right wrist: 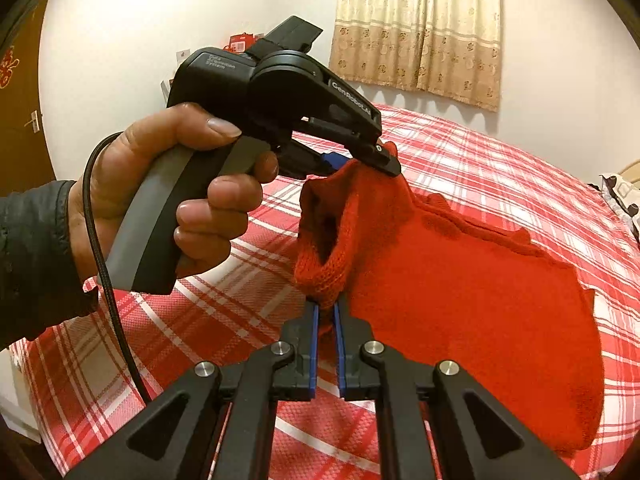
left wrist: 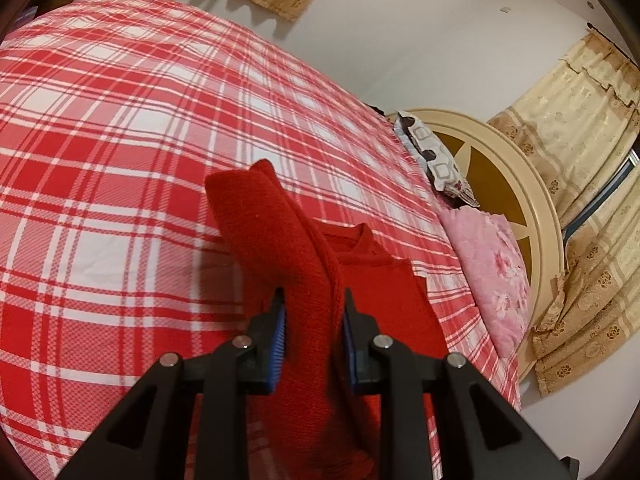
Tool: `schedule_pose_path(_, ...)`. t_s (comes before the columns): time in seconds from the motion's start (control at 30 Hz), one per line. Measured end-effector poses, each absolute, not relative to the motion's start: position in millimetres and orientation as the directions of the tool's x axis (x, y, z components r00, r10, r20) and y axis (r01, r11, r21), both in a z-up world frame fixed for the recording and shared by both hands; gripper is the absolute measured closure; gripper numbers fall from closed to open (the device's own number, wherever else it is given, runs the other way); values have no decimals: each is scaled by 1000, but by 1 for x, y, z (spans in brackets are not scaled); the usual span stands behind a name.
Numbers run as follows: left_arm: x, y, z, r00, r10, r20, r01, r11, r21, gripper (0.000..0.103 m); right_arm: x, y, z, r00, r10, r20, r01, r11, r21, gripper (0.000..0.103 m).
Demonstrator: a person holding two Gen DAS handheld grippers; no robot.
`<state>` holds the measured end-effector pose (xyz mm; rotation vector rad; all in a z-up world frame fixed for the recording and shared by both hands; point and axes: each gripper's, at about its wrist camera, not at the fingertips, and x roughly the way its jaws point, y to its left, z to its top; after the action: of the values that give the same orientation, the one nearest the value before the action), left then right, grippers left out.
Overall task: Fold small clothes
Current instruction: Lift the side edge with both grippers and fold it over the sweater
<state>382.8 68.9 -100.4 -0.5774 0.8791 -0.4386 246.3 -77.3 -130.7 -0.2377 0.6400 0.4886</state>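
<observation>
Red knit sweater (right wrist: 460, 280) pinched in both left tongs (left wrist: 313, 320) and right tongs (right wrist: 326, 312).

Count on the bed, both wrist views

One red sweater (right wrist: 460, 280) on one plaid bed (left wrist: 120, 140); two grippers, left (left wrist: 314, 308) and right (right wrist: 326, 312), each with two blue-padded fingers (left wrist: 280, 320); one hand (right wrist: 168, 200) seen, on the left gripper's handle, one cable (right wrist: 100, 260) from it. At the bed's head edge: two pillows, one patterned (left wrist: 434, 152), one pink (left wrist: 492, 264); one headboard (left wrist: 520, 184). Curtains (right wrist: 420, 28): two sets seen, on separate walls.
</observation>
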Motion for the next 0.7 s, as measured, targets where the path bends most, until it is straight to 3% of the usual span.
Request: schedule_pose_path(0.7, 396, -14, -79, 525, -636, -565, 182, 733, -655, 78, 230, -149, -112, 751, 315, -580, -400, 916, -20, 97)
